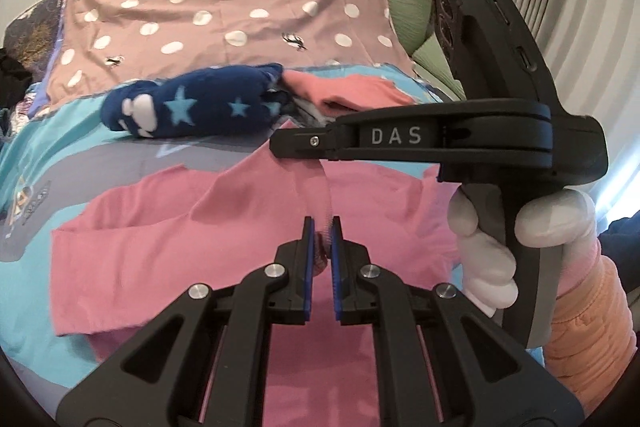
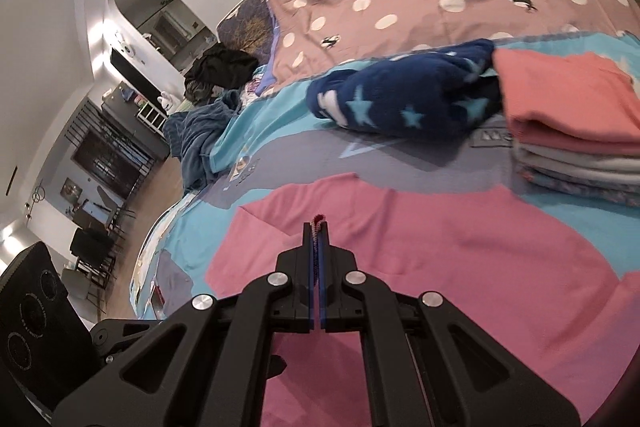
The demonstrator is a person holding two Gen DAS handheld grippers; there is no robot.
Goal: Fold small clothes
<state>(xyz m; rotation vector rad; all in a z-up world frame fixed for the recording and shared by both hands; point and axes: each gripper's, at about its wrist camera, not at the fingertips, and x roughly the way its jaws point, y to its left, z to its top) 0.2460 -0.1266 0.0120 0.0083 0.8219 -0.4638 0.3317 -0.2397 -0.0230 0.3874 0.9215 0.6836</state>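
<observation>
Now pink garment [image 2: 420,247] between hand-held gripper [image 2: 318,227] pads.

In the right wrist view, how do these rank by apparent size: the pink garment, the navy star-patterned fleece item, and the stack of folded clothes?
1. pink garment, largest by far, though it lies closest to the camera.
2. navy star-patterned fleece item.
3. stack of folded clothes; the frame edge cuts it off, so ranks 2 and 3 are unsure.
</observation>
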